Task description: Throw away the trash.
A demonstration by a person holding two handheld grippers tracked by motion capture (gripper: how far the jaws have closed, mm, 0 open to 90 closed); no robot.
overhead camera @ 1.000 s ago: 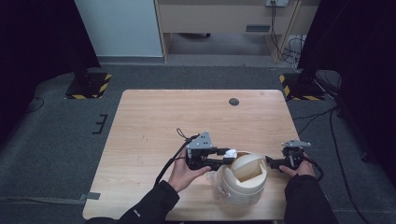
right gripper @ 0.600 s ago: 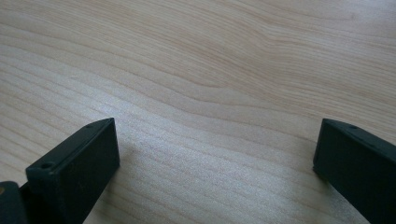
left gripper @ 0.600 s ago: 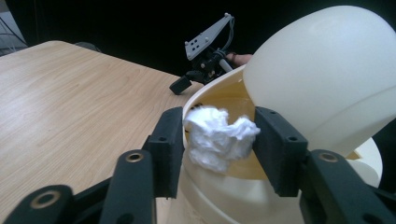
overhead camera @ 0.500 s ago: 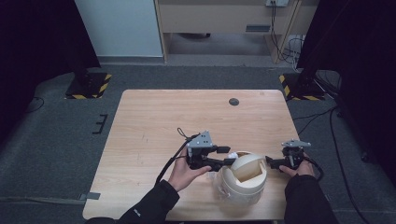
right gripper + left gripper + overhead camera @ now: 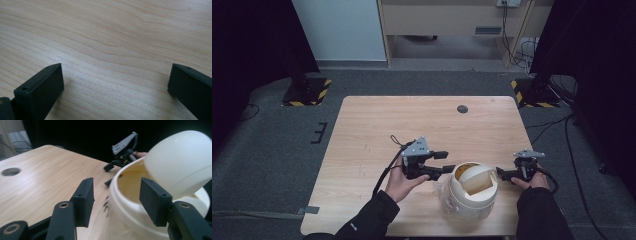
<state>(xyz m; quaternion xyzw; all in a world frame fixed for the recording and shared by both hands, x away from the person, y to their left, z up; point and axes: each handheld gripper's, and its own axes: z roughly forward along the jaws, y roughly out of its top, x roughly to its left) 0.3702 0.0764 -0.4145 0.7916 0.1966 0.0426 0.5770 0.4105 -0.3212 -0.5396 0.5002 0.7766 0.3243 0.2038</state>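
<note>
A dim room with grey carpet surrounds a light wooden table [image 5: 377, 130]; dark curtains hang at both sides, and beyond the table's far edge are a pale panel and a wooden desk with cables.

Taking the cream tub [image 5: 470, 200] as the landmark: it stands upright at the near edge of the table, right of centre, its mouth open upward. A rounded cream lid [image 5: 476, 180] sits tilted in that mouth, half sunk, leaving a gap through which a yellowish-tan inside shows in the left gripper view.

Just left of the tub, the left gripper [image 5: 446, 162] is held by the person's left hand [image 5: 400, 182], whose dark sleeve comes in from the near edge. Its jaws are spread apart and point toward the tub's rim. In the left gripper view the two black pads [image 5: 84, 201] stand wide; the right pad overlaps the tub's rim and the left one is over bare wood beside the tub. Whether a pad touches the rim cannot be told. A black cable trails from it across the table.

Just right of the tub, the right gripper [image 5: 502, 173] is held by the right hand [image 5: 532, 181] near the table's right edge. Its jaws are wide apart with nothing between them, close above bare wood grain in the right gripper view, pointing toward the tub but apart from it.

Well beyond the tub, near the far edge, is a small round dark hole [image 5: 462, 109] in the tabletop.
</note>
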